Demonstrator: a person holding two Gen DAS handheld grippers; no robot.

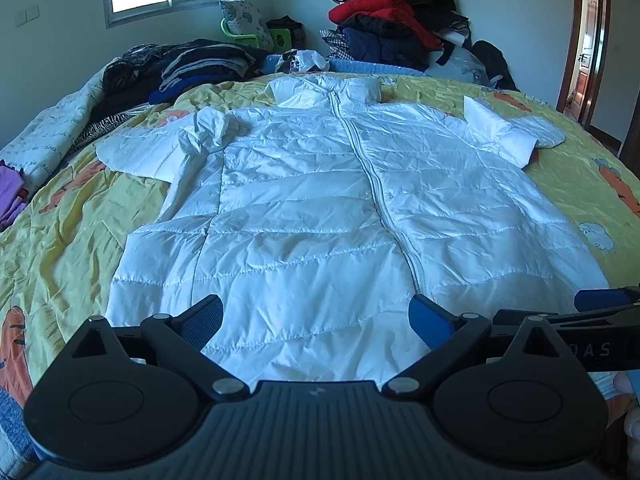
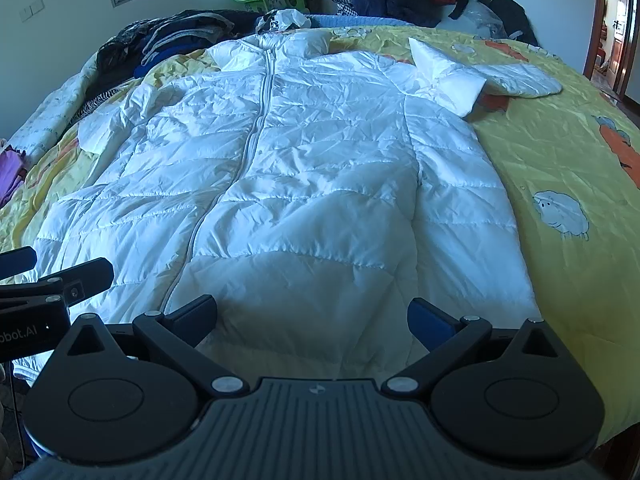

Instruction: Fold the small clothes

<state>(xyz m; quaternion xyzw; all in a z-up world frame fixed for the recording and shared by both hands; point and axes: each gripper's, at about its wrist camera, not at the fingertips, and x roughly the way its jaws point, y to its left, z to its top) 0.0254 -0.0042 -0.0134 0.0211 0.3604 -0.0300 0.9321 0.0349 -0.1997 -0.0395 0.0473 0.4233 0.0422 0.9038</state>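
Observation:
A white quilted puffer jacket lies spread face up and zipped on a yellow bedspread, collar at the far end. Its left sleeve is crumpled near the shoulder; its right sleeve is bent outward. My left gripper is open, empty, just above the jacket's hem left of the zipper. My right gripper is open, empty, above the hem right of the zipper; the jacket fills that view. Each gripper shows at the edge of the other's view.
Dark folded clothes lie at the bed's far left. A tall pile of red and dark garments stands at the far right. Purple cloth lies at the left edge. An open door is at the right.

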